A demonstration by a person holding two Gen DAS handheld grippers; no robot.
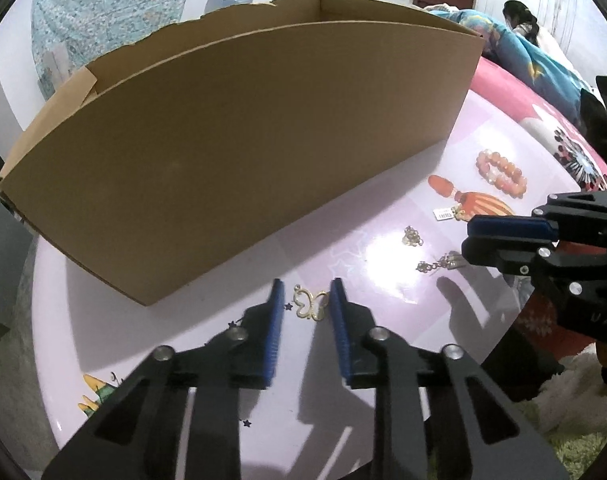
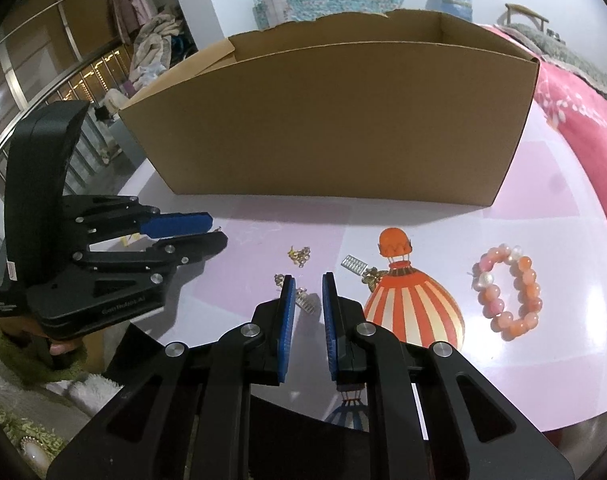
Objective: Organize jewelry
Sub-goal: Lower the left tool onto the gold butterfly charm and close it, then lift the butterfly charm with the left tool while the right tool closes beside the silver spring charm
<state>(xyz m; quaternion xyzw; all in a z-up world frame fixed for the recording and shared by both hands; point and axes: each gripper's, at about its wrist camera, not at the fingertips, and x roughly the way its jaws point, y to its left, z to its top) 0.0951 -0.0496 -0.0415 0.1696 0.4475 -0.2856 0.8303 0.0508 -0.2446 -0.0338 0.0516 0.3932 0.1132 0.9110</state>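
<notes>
1. Jewelry piece nearest a grasp: the gold butterfly pendant, lying flat on the worktop at lower centre of the left wrist view, between the tips of the left gripper, whose jaws stand parted and hold nothing.
2. Right gripper is likewise parted and empty, straddling a small silver earring.
3. Farther right lies the pink bead bracelet.
4. Cardboard box stands behind, top open.
</notes>
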